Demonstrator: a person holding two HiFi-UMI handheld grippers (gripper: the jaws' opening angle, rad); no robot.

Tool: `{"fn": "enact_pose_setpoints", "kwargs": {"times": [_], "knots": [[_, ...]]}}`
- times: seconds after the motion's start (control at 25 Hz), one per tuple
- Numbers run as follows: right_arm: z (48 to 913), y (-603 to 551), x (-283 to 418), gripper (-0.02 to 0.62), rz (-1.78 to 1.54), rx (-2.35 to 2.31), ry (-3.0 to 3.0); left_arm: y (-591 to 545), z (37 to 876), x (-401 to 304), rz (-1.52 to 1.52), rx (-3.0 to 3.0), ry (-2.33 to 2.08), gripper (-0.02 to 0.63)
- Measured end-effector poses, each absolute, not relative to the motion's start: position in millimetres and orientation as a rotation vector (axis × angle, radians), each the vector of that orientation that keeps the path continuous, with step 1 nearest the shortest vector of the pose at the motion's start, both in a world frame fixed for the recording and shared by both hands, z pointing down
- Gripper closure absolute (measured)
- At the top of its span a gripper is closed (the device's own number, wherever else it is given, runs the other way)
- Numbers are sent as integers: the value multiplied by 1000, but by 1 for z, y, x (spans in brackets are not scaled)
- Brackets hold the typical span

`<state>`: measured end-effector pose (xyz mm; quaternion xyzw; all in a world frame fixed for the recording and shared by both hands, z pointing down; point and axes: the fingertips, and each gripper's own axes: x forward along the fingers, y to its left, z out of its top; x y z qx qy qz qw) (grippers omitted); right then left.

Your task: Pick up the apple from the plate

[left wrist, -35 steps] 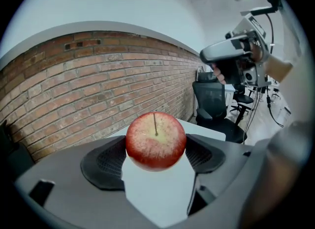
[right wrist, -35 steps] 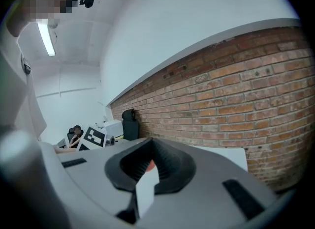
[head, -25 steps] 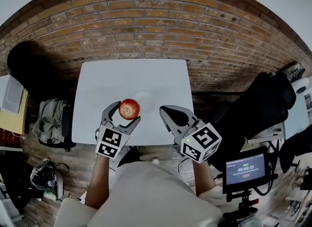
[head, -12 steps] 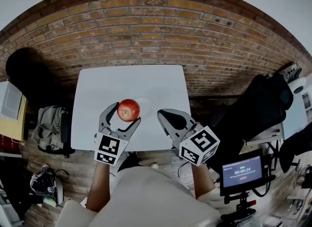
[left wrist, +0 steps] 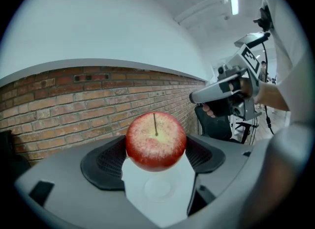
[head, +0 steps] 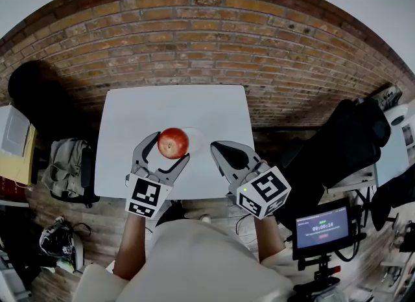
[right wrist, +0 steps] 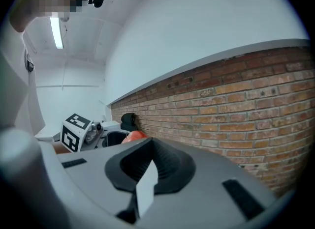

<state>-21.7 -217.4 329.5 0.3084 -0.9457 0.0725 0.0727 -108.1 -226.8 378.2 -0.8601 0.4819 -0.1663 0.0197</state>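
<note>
A red apple hangs above the white table, with my left gripper shut on it. In the left gripper view the apple sits stem-up between the two black pads, and the small white plate lies bare on the table below it. The plate shows just right of the apple in the head view. My right gripper is shut and holds nothing, off to the right of the plate over the table's front edge. In the right gripper view its jaws leave only a thin slit.
A brick floor surrounds the small table. A black chair stands at the right, a monitor on a stand at the lower right. Bags and a jacket lie to the left of the table.
My left gripper has lifted the apple very slightly and to the right. The right gripper has hardly moved.
</note>
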Motion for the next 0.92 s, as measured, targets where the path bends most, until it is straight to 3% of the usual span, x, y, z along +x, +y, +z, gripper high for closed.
{"fn": "enact_pose_setpoints", "kwargs": {"times": [0.92], "knots": [[333, -223, -17, 595, 234, 959, -2838, -227, 371, -107, -482, -2670, 1489, 235]]}}
